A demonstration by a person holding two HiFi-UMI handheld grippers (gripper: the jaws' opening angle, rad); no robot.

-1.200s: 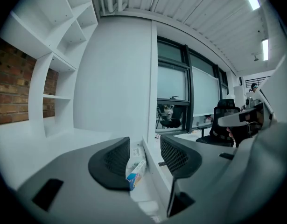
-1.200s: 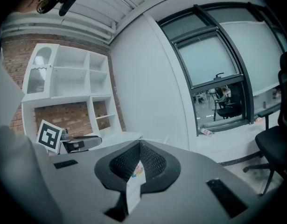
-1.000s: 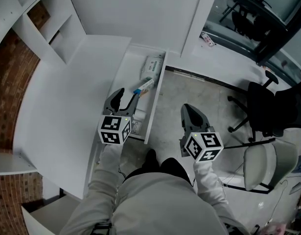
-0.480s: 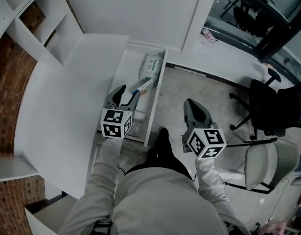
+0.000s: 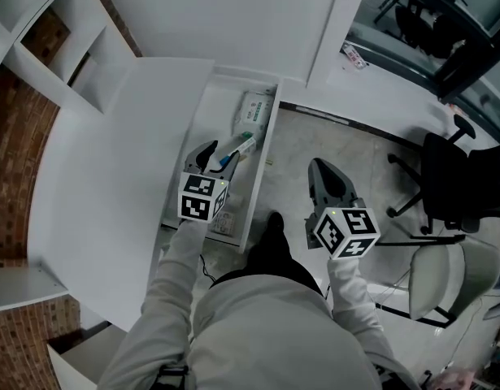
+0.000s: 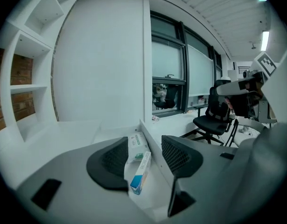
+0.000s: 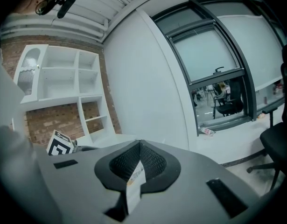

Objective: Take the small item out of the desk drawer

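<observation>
- The left hand-held gripper hangs over the open drawer in the upper middle of the head view. Its jaws are wide apart and I see nothing gripped.
- In the left gripper view, the small blue-ended carton lies on the drawer floor in the gap between the jaws. I cannot tell whether it touches either pad.
- A white-and-green soft pack lies just beyond the carton, toward the drawer's far end.
- The right hand-held gripper is over the floor, right of the drawer, with its jaws fully together. A printed white slip shows at their seam.
- The white table fills the left of the frame.
</observation>
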